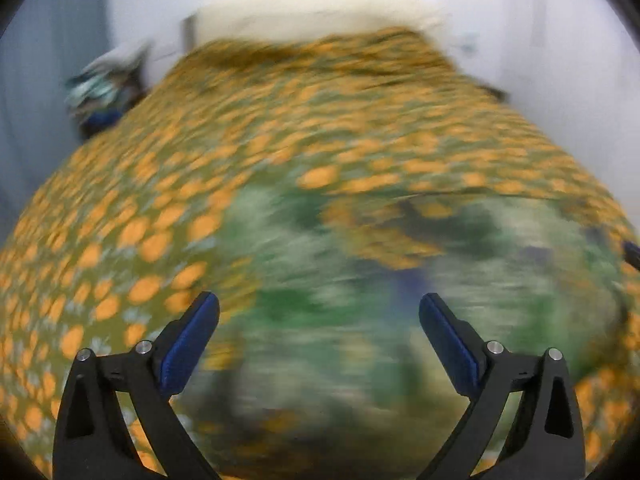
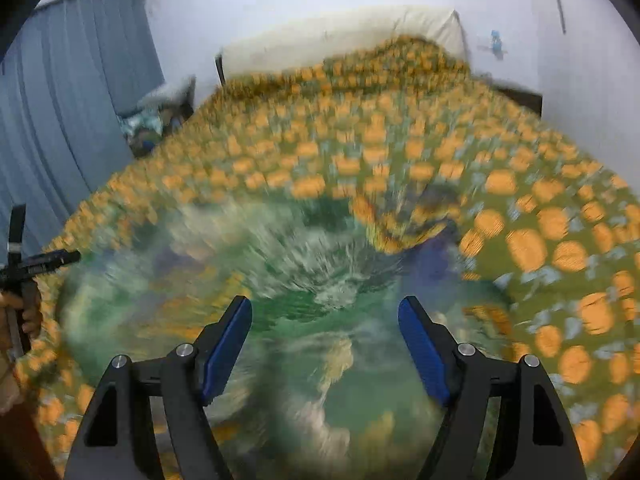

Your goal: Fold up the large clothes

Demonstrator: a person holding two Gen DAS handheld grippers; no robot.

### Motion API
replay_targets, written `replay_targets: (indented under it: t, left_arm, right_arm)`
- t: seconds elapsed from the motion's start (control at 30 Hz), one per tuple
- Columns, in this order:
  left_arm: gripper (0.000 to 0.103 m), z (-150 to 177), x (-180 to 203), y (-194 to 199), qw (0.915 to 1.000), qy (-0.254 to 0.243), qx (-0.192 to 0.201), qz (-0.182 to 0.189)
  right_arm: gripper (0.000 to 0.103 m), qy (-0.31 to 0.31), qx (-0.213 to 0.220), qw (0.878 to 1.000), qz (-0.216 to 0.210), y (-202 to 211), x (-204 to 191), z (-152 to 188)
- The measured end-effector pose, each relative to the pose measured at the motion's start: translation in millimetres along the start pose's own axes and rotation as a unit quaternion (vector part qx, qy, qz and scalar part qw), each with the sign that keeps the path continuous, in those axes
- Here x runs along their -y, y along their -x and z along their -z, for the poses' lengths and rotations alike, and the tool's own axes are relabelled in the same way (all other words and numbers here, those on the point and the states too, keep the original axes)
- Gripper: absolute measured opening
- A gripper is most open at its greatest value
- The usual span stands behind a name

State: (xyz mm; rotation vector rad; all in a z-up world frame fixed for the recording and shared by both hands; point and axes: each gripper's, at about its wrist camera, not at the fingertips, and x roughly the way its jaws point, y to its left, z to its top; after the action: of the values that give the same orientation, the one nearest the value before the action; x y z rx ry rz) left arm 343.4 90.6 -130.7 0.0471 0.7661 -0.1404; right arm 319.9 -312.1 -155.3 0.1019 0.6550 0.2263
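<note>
A: Start at the far left, what do you see?

B: A grey-blue curtain [image 2: 76, 92] hangs down that side. In front of it, at the edge of the right wrist view, the left gripper [image 2: 60, 258] pokes in over the bed, with a person's hand [image 2: 28, 312] wrapped around its handle. From that side I can't tell how its jaws stand.

A: And from its own camera?

B: There the left gripper [image 1: 319, 310] is spread wide, its 2 blue pads [image 1: 188, 344] well apart with nothing between them. Everything under it is smeared with motion blur.

A: Where's the garment?

B: It's the green and white patterned cloth [image 2: 328, 288], lying on the near part of the bed, right under both grippers. In the left wrist view the same cloth [image 1: 304, 280] fills the space ahead of the fingers. Its outline is too blurred to make out.

A: What's it lying on?

B: A bedspread [image 2: 532, 240] of olive green with orange blobs, covering the whole bed. A rumpled fold of that bedspread [image 2: 404, 220] rides over the far edge of the garment. At the head of the bed there's a cream pillow [image 2: 348, 32] against the white wall.

A: And the right side?

B: The right gripper [image 2: 325, 314] hangs above the cloth, jaws parted and released, gripping nothing.
</note>
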Motion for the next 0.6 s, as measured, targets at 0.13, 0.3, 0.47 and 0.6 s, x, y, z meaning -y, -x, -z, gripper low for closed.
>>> replay_targets:
  t: [0.13,0.3,0.47,0.6]
  left_arm:
    - [0.1,-19.6,58.1,-20.7,0.9962,-0.032,-0.04,0.07]
    - [0.101,-26.3,89.8,-137.7,0.9899,-0.01,-0.141,0.016]
    - [0.103,-42.5,99.1,-173.8,0.9911,0.002,-0.13,-0.026]
    - [0.101,-46.4,102.3,-160.1,0.9911,-0.003,-0.132,-0.014]
  right_arm:
    - [0.077,-0.023,0.022,0.999,-0.044,53.3,-12.9,8.6]
    - [0.079,-0.041,0.041,0.994,-0.092,105.0,-35.9,44.0]
    - [0.08,-0.036,0.044,0.995,-0.082,133.3,-46.9,84.8]
    - [0.08,-0.048,0.035,0.995,-0.084,130.6,-37.0,94.5]
